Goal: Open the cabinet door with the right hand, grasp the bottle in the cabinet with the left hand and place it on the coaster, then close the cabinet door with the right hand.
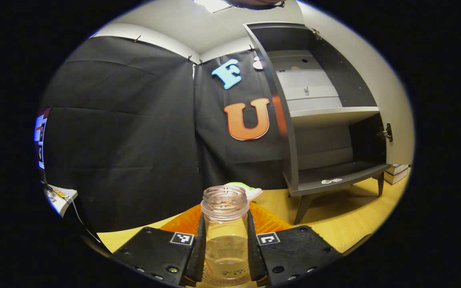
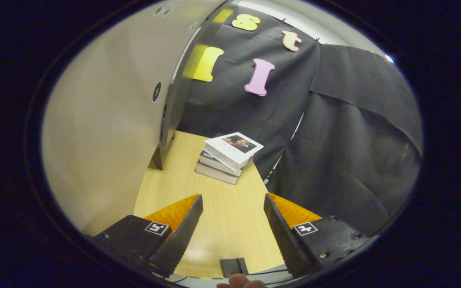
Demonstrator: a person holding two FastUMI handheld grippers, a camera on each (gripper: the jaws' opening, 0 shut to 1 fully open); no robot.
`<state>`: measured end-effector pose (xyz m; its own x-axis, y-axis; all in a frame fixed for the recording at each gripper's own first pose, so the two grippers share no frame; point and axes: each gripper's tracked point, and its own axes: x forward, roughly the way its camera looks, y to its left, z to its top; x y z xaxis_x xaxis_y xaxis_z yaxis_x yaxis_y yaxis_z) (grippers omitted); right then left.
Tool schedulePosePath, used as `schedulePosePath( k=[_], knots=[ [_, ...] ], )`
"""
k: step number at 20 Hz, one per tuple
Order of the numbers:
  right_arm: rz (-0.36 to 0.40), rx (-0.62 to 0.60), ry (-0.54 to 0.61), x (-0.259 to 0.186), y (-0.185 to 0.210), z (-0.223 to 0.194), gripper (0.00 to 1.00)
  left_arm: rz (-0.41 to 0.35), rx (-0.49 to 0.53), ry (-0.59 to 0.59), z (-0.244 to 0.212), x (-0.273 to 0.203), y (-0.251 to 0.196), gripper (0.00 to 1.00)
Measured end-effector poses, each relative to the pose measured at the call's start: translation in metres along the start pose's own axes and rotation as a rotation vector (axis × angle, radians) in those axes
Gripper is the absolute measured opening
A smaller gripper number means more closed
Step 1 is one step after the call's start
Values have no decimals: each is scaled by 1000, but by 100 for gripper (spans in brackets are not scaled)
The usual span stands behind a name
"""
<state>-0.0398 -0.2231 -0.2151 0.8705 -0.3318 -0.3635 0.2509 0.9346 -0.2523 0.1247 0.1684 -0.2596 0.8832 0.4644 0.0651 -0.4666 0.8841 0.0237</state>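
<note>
On the right of the left gripper view stood the cabinet, wide open with bare shelves, raised on short legs above the yellow tabletop; judged the bottle-placing step to be in hand, with door-closing not yet done. Called for a slow, level descent, keeping the bottle upright so the little liquid inside would not slosh, centring its base over the printed round coaster glimpsed beneath it, and loosening only once the base sat flat; could not tell whether the base was touching yet. Held the open-mouthed clear bottle clenched between both fingers of the left claw, low at the near edge of the view. Offered by the right gripper view and hidden from the other: the pale outer face of the cabinet door with its dark knob, a stack of books beyond, and the right claw released, parted over bare wood, well placed for pushing that door shut.
</note>
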Motion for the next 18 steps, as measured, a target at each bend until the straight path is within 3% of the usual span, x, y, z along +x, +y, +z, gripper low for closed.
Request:
schedulePosePath(
  k=[2,5,7,8,9,18],
  knots=[
    [-5,10,9,1,-1,0,99,5,11,10,-1,1,1,42],
    [-6,1,25,0,0,-1,100,7,20,11,0,0,0,53],
    [-11,5,22,-1,-2,2,100,-6,19,-1,2,-1,-2,92],
    [-12,10,20,-2,-1,2,100,-7,22,-2,0,0,-2,87],
    [-14,10,16,-4,-2,3,100,-12,20,2,-1,0,-4,97],
    [-17,51,15,-13,-5,2,98,52,19,-44,23,-1,15,96]
  ],
)
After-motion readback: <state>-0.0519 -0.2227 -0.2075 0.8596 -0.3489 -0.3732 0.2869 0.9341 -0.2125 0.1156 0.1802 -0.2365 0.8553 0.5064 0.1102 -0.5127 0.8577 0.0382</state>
